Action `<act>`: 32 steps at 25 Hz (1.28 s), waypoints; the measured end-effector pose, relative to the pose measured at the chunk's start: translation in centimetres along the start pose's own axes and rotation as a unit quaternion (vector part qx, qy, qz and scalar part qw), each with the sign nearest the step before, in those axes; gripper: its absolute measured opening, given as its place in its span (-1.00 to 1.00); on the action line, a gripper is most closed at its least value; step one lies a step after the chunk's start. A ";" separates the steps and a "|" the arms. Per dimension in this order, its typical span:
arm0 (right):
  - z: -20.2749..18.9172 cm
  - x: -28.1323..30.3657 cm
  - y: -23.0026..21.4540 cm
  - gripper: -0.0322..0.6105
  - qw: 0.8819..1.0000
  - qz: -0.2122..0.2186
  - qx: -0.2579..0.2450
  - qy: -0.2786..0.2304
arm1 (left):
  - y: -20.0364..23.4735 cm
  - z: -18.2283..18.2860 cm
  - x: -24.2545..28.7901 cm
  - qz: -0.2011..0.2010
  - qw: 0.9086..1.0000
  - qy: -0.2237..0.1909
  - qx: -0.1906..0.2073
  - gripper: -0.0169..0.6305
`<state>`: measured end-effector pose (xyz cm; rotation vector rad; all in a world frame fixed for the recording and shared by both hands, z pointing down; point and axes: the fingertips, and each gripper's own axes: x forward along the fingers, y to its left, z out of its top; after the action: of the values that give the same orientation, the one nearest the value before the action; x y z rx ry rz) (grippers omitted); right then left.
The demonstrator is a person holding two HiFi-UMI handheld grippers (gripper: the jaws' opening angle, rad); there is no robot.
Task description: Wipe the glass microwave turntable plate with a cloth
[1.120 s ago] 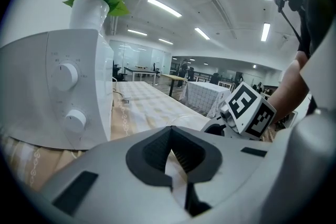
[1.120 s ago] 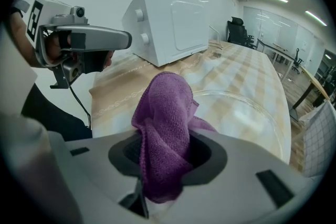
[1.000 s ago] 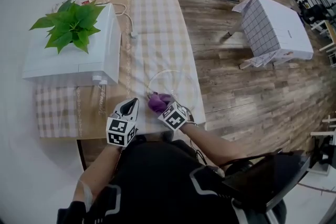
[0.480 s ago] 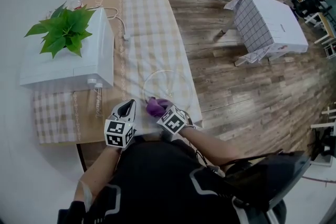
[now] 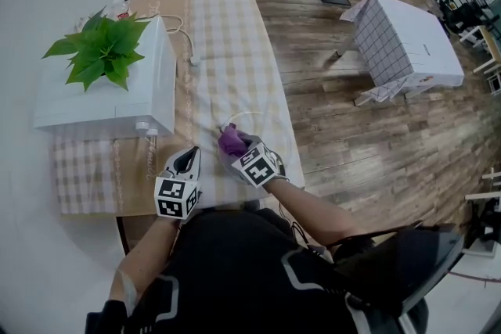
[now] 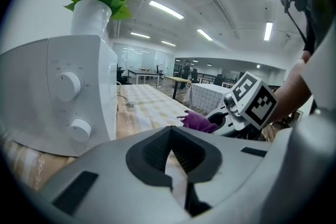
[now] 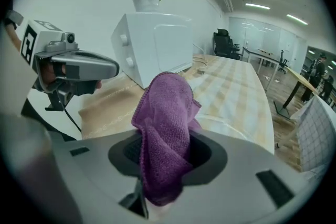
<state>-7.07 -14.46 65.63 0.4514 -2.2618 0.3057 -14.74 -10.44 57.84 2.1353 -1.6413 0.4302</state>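
The glass turntable plate (image 5: 262, 129) lies on the checked tablecloth near the table's front edge, its clear rim faint. My right gripper (image 5: 235, 146) is shut on a purple cloth (image 5: 229, 140) at the plate's near-left rim. In the right gripper view the cloth (image 7: 165, 128) bunches up out of the jaws, with the plate (image 7: 231, 126) just beyond it. My left gripper (image 5: 188, 162) hovers to the left of the plate, off it, jaws shut with nothing in them (image 6: 176, 178). From the left gripper view the cloth (image 6: 197, 120) and the right gripper's marker cube (image 6: 251, 102) show to the right.
A white microwave (image 5: 109, 90) with a potted plant (image 5: 102, 51) on top stands on the table at the left. Its cable and plug (image 5: 193, 59) lie behind. The table's right edge (image 5: 286, 137) runs close to the plate. A cloth-covered table (image 5: 403, 43) stands on the wooden floor.
My right gripper has carried the purple cloth a little forward and left, to the plate's near-left rim. The left gripper has stayed where it was.
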 end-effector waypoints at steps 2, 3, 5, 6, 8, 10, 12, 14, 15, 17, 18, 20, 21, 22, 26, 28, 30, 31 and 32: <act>1.0 0.8 -0.6 -0.41 1.000 -0.002 -0.001 -0.003 | 0.5 0.2 -0.1 0.008 1.000 0.002 0.003 -0.94; 1.4 1.3 -0.8 -0.41 1.000 -0.002 -0.006 -0.003 | 0.8 0.3 -0.2 0.014 1.000 0.002 0.005 -0.94; 2.1 2.3 -1.4 -0.40 1.000 -0.005 -0.014 -0.005 | 1.3 0.5 -0.4 0.028 1.000 0.004 0.012 -0.94; 2.3 2.8 -1.6 -0.40 1.000 -0.007 -0.017 -0.005 | 1.6 0.5 -0.5 0.034 0.999 0.006 0.013 -0.94; 2.5 3.7 -1.9 -0.40 1.000 -0.007 -0.019 0.001 | 2.0 0.3 -0.7 0.042 0.999 0.012 0.010 -0.94; 2.5 4.6 -2.0 -0.40 1.000 -0.006 -0.018 0.008 | 2.4 0.0 -1.0 0.048 0.999 0.018 0.008 -0.94; 2.5 5.4 -2.2 -0.40 1.000 -0.004 -0.018 0.012 | 2.7 -0.1 -1.2 0.054 0.998 0.022 0.007 -0.94; 2.4 5.8 -2.6 -0.40 1.000 -0.005 -0.017 0.018 | 2.9 -0.2 -1.2 0.058 0.998 0.024 0.004 -0.94; 2.2 5.9 -2.9 -0.40 1.000 -0.006 -0.015 0.021 | 2.8 -0.2 -1.1 0.059 0.998 0.024 0.004 -0.94; 2.0 6.0 -3.4 -0.40 1.000 -0.005 -0.011 0.022 | 2.9 -0.2 -1.0 0.059 0.998 0.026 0.004 -0.94; 2.0 6.0 -3.7 -0.40 1.000 -0.005 -0.009 0.021 | 2.9 -0.2 -0.9 0.059 0.998 0.026 0.003 -0.94; 1.7 5.7 -4.4 -0.40 1.000 -0.007 -0.006 0.024 | 2.8 0.0 -0.6 0.055 0.998 0.022 -0.001 -0.94; 1.5 5.5 -4.8 -0.40 1.000 -0.009 -0.001 0.025 | 2.5 0.0 -0.4 0.050 0.999 0.019 -0.004 -0.94; 1.2 5.3 -5.2 -0.40 1.000 -0.013 0.007 0.027 | 2.2 0.0 -0.3 0.044 0.999 0.018 -0.006 -0.94; 0.1 4.2 -7.2 -0.40 0.999 -0.029 0.032 0.031 | 0.8 -0.4 0.7 0.025 0.999 0.020 -0.007 -0.94; -0.7 3.6 -8.1 -0.40 0.998 -0.037 0.038 0.034 | 0.1 -0.6 1.1 0.018 1.000 0.022 -0.007 -0.94; -1.6 2.9 -9.2 -0.40 0.997 -0.045 0.045 0.036 | -0.5 -0.4 1.5 0.011 1.000 0.022 -0.004 -0.94; -1.9 2.6 -9.7 -0.40 0.997 -0.050 0.048 0.037 | -0.7 -0.3 1.7 0.008 1.000 0.022 -0.002 -0.94; -2.3 2.2 -10.3 -0.40 0.997 -0.055 0.050 0.037 | -0.9 -0.1 1.9 0.005 1.000 0.021 0.000 -0.94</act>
<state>-2.69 -23.47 69.55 0.6047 -2.1472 0.3755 -13.38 -11.75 58.71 2.1041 -1.6293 0.4742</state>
